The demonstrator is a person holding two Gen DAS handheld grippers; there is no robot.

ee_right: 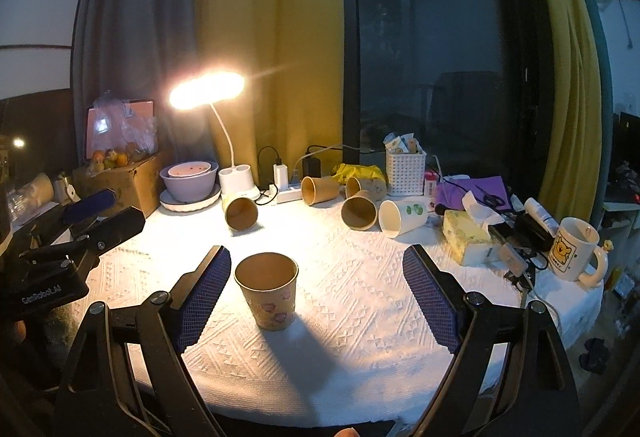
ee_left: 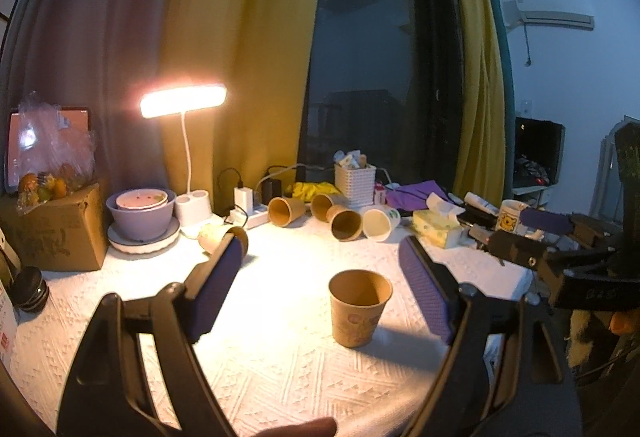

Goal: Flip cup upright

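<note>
Already upright: brown paper cup (ee_right: pixel 267 291) standing on the white tablecloth (ee_right: pixel 360 301) at lower centre of the right wrist view, mouth up, just beside the left pad of the right gripper (ee_right: pixel 316 297) but untouched. Jaws of that gripper spread wide, holding nothing; same for the left gripper (ee_left: pixel 320 289), spread apart with the cup right of centre between its pads, clear of both. Likely risks: clipping the light cup with a pad while pulling away and tipping it over; or, reaching toward the back, sweeping an arm through it. Farther back, mid-frame, five more cups lying on their sides: brown tipped cup (ee_right: pixel 241 212) nearest the lamp (ee_right: pixel 208 90), three more brown ones, and a white cup (ee_right: pixel 401 218) with green marks; rounded, so prone to rolling if nudged. Right edge: mug (ee_right: pixel 575 249) with a cartoon bear, its lettering too small to read. On the other gripper's body at left edge, writing resembling "CanRobot.AI", not sharp.
</note>
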